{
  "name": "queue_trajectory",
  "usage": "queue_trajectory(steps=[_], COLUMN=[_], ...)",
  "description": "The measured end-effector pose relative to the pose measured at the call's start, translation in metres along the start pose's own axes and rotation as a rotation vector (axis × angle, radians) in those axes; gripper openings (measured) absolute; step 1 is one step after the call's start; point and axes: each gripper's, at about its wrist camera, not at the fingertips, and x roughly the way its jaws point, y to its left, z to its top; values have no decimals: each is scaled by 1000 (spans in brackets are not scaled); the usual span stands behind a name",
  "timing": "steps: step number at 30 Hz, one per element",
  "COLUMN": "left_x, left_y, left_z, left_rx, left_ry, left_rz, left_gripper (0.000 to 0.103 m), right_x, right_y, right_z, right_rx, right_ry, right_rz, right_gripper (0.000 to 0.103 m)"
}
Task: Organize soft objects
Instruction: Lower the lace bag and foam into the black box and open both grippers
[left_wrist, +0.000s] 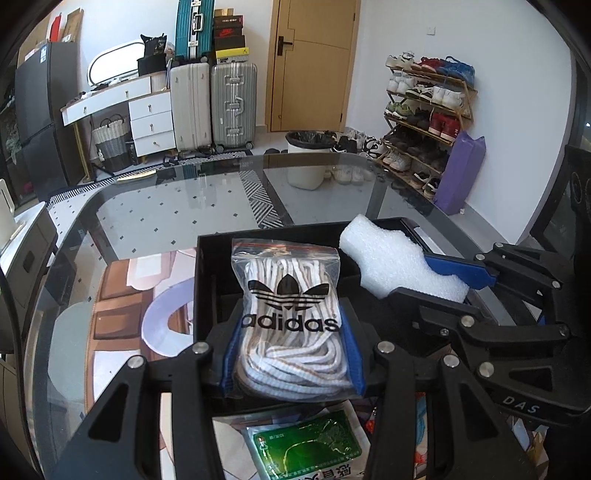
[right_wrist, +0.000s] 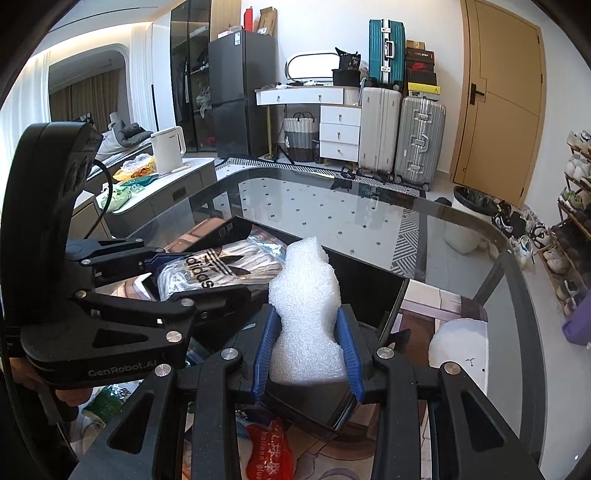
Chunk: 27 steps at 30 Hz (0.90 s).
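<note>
Clamped in left gripper (left_wrist: 291, 354): clear zip bag of white laces (left_wrist: 291, 317); in right gripper (right_wrist: 308, 350): white foam block (right_wrist: 306, 314). Both above open black box (left_wrist: 207, 280), unreleased.

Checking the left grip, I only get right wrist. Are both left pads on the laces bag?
Observer: Yes. Both blue pads of the left gripper squeeze the laces bag at its lower half.
Operator: Bag sealed?
Observer: The red zip strip along its top looks closed.
Operator: Anything under that gripper?
Observer: A green packet lies on the table, just in front of the box.
</note>
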Motion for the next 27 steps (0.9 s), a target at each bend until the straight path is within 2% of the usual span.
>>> queue_trajectory(steps=[8,18,20,22,24,25,26,27], left_x=[-2,-3,-6,-10,-18,-22,-27,-30], left_y=[-8,-7,-8,-8,-9,-9,-10,-10], left_z=[-5,-4,-4,-3,-2,-1,0,0], left_rx=[20,20,29,35,40,44,47,45], left_ry=[24,13,4,-11,-33,-44,-55,-66], left_rz=[12,14,21,19,17,18,20,23], left_gripper=[45,47,51,62,70,77,84,95], right_x=[9,4,-2,-11,-21,-27,-33,-41], right_y=[-7,-11,-12,-13,-15,-17,-19,-22], right_z=[-4,-6,-6,-6,-8,-10,-12,-14], right_rx=[-10,1,11,16,22,32,45,66], right_ry=[14,-2,-17,-44,-64,-78,-96,-110], right_rz=[7,0,-2,-19,-44,-52,-57,-51], right_gripper=[35,37,46,55,70,84,91,93])
